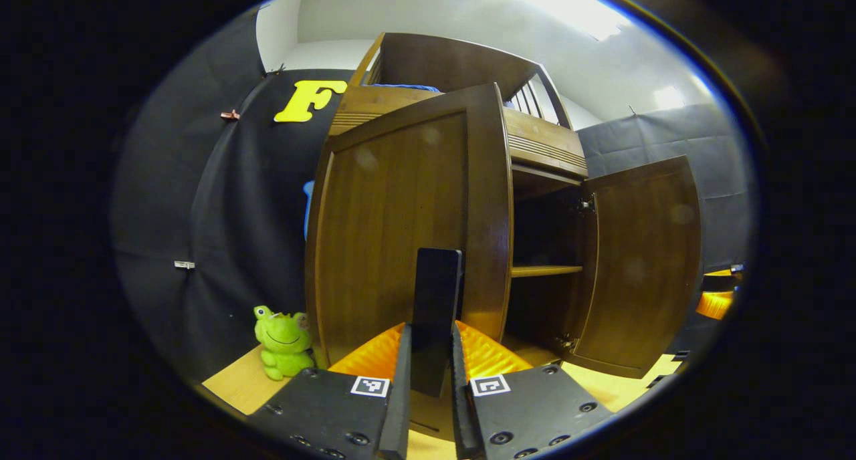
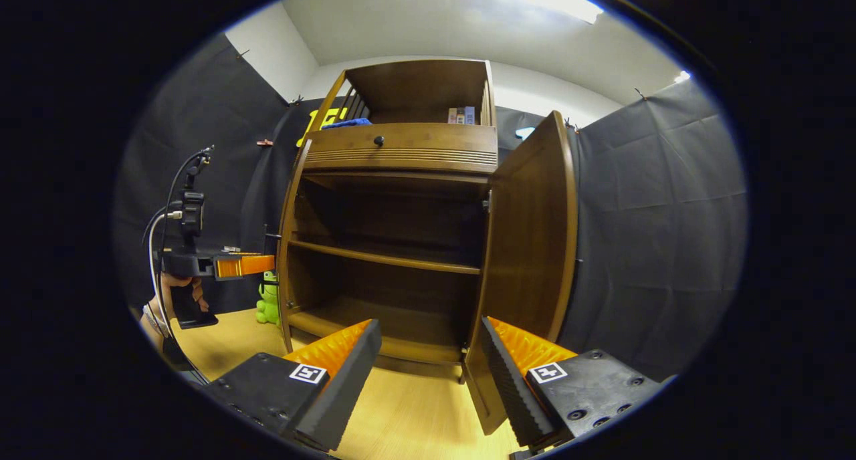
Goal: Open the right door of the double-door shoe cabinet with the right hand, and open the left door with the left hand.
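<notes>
Closest in the left gripper view, the left gripper [image 1: 431,380] has its two fingers drawn in on a dark, flat upright handle [image 1: 436,313] that stands between them, both pressing its sides. That handle belongs to the dark brown wooden left door [image 1: 401,226] of the tall wooden shoe cabinet [image 1: 535,152], and the door is swung out toward the camera, its outer face turned this way. Past its edge the cabinet's dark inside shows, with a pale shelf edge [image 1: 545,271] across it. Farther right, the matching right door [image 1: 642,266] stands swung wide open on its hinges. Low on the left, a small green plush frog [image 1: 284,339] sits on the light wooden floor [image 1: 234,383] just beside the cabinet's corner, against the black cloth wall.

In the right gripper view, the right gripper [image 2: 428,373] has its fingers spread wide apart, holding nothing, hovering over the floor in front of the cabinet. Just beyond its right finger the open right door [image 2: 531,246] stands edge-on, apart from the fingers. Behind, the open cabinet [image 2: 401,149] shows two shelves, a drawer with a small round knob [image 2: 378,140] above, and an open top compartment holding a blue cloth [image 2: 344,122] and a few books [image 2: 461,115]. At far left a hand [image 2: 177,293] holds the other gripper [image 2: 244,265] by the cabinet's left side, the frog [image 2: 269,303] below it.
</notes>
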